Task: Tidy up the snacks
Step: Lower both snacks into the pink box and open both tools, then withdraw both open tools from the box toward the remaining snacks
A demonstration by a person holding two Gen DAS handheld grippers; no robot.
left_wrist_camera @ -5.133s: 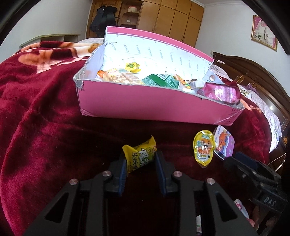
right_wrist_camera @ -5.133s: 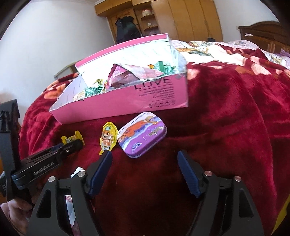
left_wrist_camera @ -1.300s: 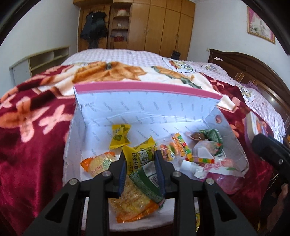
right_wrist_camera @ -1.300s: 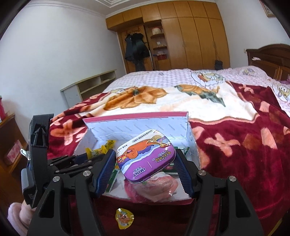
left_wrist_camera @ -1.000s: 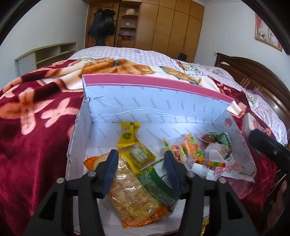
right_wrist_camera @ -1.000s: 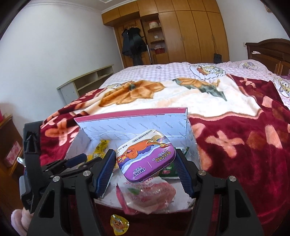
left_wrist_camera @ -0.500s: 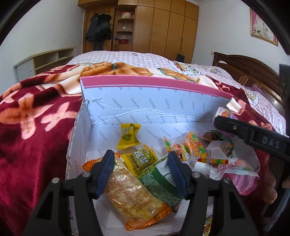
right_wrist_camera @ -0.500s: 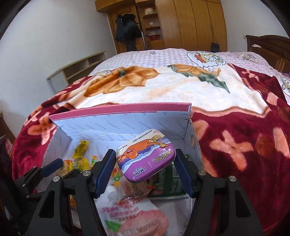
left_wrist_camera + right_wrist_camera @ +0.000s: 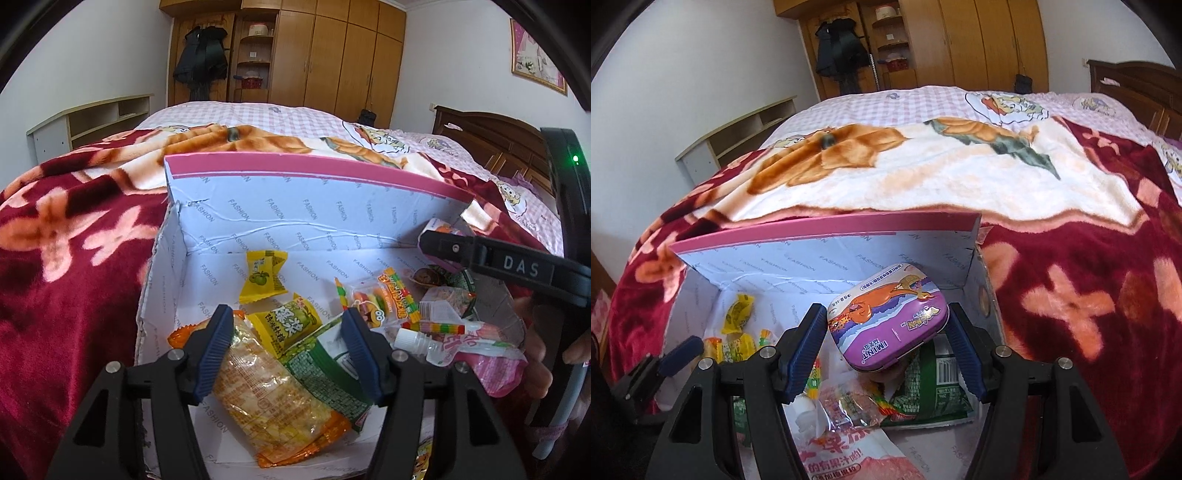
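So the right gripper (image 9: pixel 886 347) is clamped on a purple mint tin (image 9: pixel 888 319), one blue pad on each of its short ends. The tin's long axis runs across between the pads, and its printed lid faces up and toward the camera, tilted so the far edge sits higher than the near one. The lettering on the lid reads upside down from this side. It's hanging over the right end of the pink box (image 9: pixel 827 225), above the stuff already in there.

Directly under the tin there's a green packet (image 9: pixel 938 384) and a clear wrapper with colourful candy (image 9: pixel 849 402), plus a big pink pouch (image 9: pixel 857 458) nearer the camera. So that corner is pretty crowded.

The left gripper (image 9: pixel 288 343) has its jaws partly apart, and they have just been opening. Nothing is pinched; a small yellow-green candy pack (image 9: pixel 286 323) lies loose in the box between the pads, not touched by either. It rests on a long orange cracker bag (image 9: pixel 266 391) and the green packet (image 9: pixel 325 373). Another yellow candy (image 9: pixel 262 277) sits further back by the wall, with gummy sweets (image 9: pixel 384 299) off to the right. The box sits on a red flowery blanket (image 9: pixel 74 258).
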